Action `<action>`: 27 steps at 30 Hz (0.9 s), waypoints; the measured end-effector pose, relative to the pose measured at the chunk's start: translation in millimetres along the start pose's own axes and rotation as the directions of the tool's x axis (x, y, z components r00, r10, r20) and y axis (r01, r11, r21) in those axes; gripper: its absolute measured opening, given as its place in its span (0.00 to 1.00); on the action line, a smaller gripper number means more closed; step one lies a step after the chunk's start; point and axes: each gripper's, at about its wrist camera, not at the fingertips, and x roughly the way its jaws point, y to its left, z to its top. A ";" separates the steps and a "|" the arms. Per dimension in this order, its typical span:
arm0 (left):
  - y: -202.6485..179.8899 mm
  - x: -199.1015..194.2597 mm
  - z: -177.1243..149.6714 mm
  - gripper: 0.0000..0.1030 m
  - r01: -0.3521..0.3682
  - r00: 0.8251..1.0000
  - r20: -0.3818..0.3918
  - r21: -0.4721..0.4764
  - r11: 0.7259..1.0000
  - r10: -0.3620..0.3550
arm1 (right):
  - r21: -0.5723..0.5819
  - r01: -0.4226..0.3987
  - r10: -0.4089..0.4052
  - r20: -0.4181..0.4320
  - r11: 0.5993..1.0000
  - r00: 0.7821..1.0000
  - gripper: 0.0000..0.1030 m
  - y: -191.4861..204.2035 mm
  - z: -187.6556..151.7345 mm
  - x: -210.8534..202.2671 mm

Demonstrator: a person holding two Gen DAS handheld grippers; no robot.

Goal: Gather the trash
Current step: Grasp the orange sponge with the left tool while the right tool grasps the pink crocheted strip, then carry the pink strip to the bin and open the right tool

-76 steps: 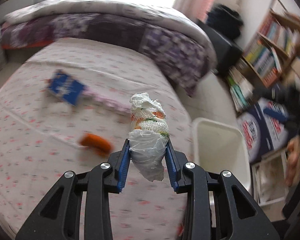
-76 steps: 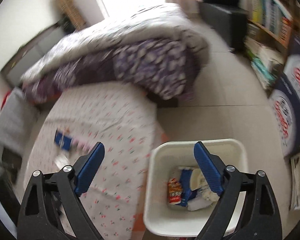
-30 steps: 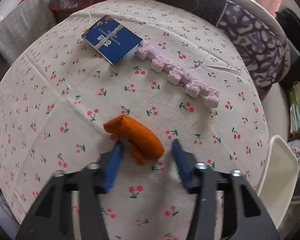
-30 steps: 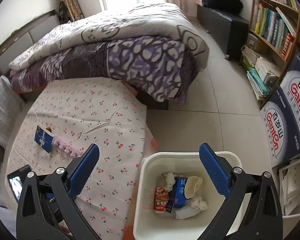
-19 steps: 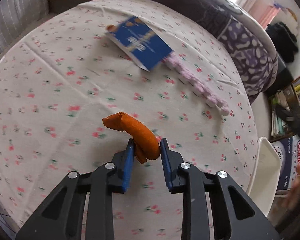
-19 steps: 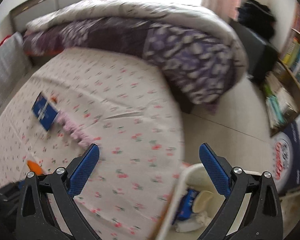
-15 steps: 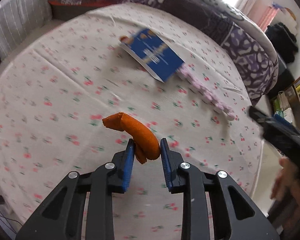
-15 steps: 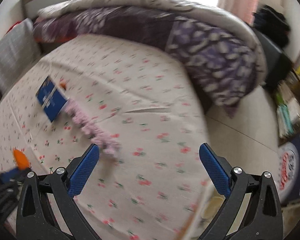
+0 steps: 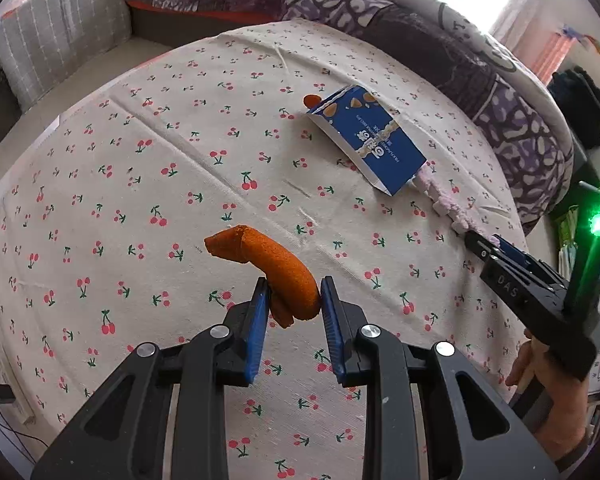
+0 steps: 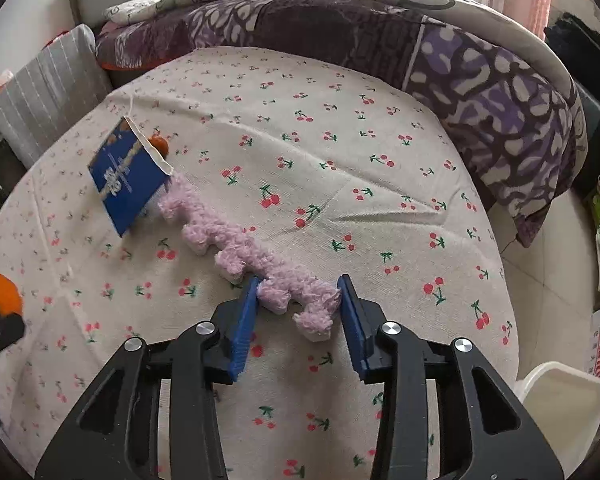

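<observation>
We held the orange scrap [image 9: 278, 268] pinched in our left gripper [image 9: 292, 300] at the lower centre of the frame, lifted off the cherry-print cloth [image 9: 180, 184]. Our right gripper [image 10: 298, 300] had just been closing, its pads now against the near end of the fuzzy pink strip [image 10: 260, 256] at centre frame. Next, we judged, both pieces needed carrying to the white bin [image 10: 560, 396] at the lower right.

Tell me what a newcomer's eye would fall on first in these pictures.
First the orange peel, clamped in the left hand-held gripper above the cherry-print cloth. Next the fuzzy pink strip running across the cloth, its near end between the right hand-held gripper, whose jaws have just been closing. Its far end meets a blue carton.
</observation>
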 end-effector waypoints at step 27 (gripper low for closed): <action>-29.8 -83.6 8.2 0.26 0.042 0.970 0.238 0.053 0.998 -0.053 | 0.118 0.094 -0.117 0.208 0.989 0.971 0.36 -20.2 4.2 -161.7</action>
